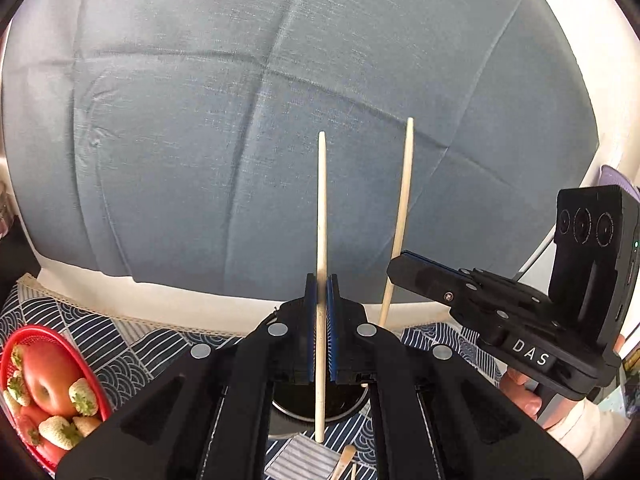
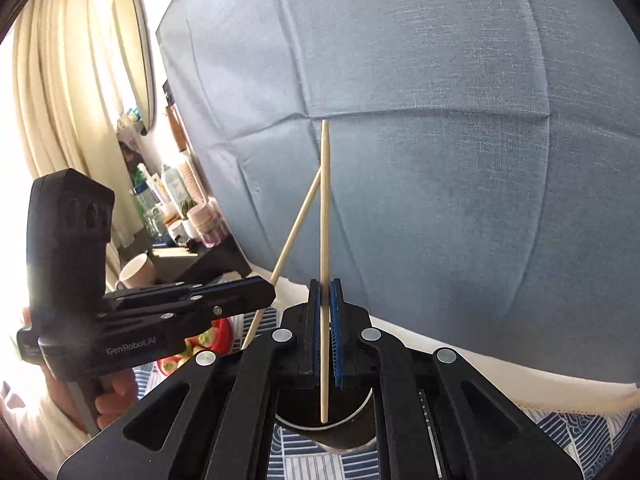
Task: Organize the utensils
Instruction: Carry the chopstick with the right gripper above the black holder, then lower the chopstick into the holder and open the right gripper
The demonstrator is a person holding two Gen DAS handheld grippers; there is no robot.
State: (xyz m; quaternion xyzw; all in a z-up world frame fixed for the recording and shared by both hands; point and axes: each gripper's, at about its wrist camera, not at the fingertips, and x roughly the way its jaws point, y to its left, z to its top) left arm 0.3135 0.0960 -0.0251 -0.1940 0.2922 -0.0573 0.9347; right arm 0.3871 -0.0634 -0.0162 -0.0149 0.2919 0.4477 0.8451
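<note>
Chopstick (image 1: 321,208) stands upright, clamped in the left gripper (image 1: 321,292), its lower end hanging above the dark cup (image 1: 320,404) directly below. The right gripper (image 1: 404,266), just to the right, pinches a second chopstick (image 1: 402,200).

Right wrist view: that chopstick (image 2: 325,208) is held vertical between closed fingers (image 2: 338,344), its tip inside the cup's rim (image 2: 332,426); the left gripper (image 2: 264,294) holds its own slanted.

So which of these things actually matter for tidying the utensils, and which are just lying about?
In use:
left gripper, holding a chopstick
right gripper, holding the other chopstick
dark cup beneath

Lying about:
red fruit basket
patterned tablecloth
blue backdrop cloth
</note>
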